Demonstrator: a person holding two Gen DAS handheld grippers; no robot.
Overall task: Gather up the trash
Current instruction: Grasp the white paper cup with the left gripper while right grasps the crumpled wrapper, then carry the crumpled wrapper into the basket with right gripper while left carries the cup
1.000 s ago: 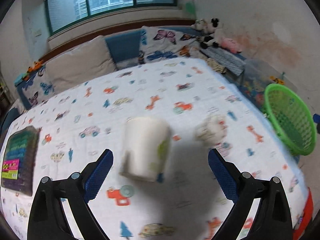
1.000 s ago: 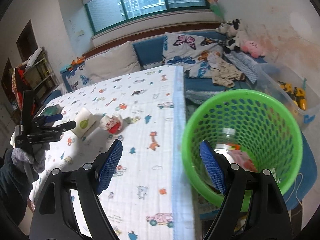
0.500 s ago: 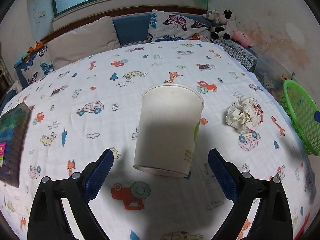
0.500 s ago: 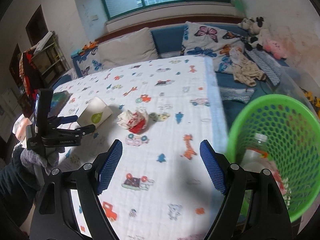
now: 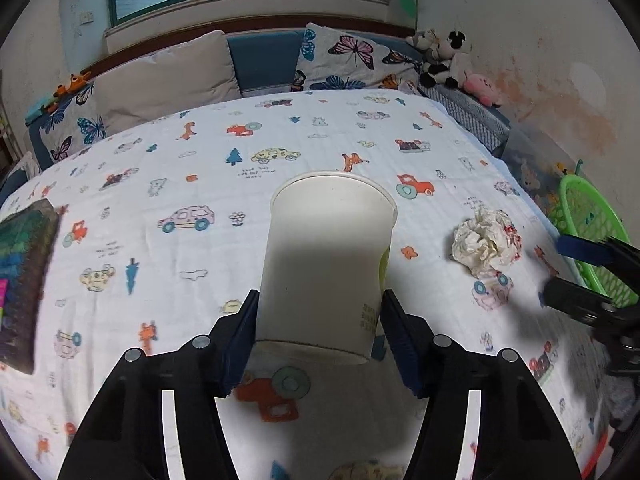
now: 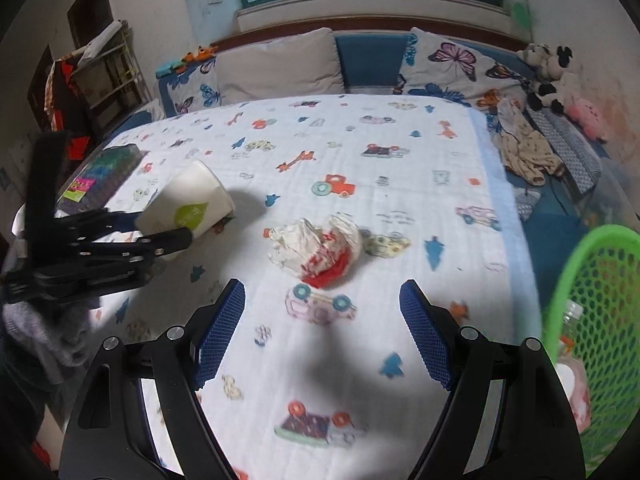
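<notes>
A white paper cup lies on its side on the cartoon-print tablecloth. My left gripper is closing on it, and both blue pads sit against the cup's walls near its base. The right wrist view shows the same cup between the left gripper's fingers. A crumpled paper wad with red print lies just beyond my right gripper, which is open and holds nothing. That wad also lies to the right of the cup, with the right gripper beside it.
A green mesh basket stands off the table's right edge, with a plastic bottle inside. A dark box lies at the table's left edge. Cushions and plush toys line the sofa behind.
The left jaws have narrowed from wide open onto the cup as the gripper came closer. The right gripper swung left from above the basket to over the table, near the paper wad.
</notes>
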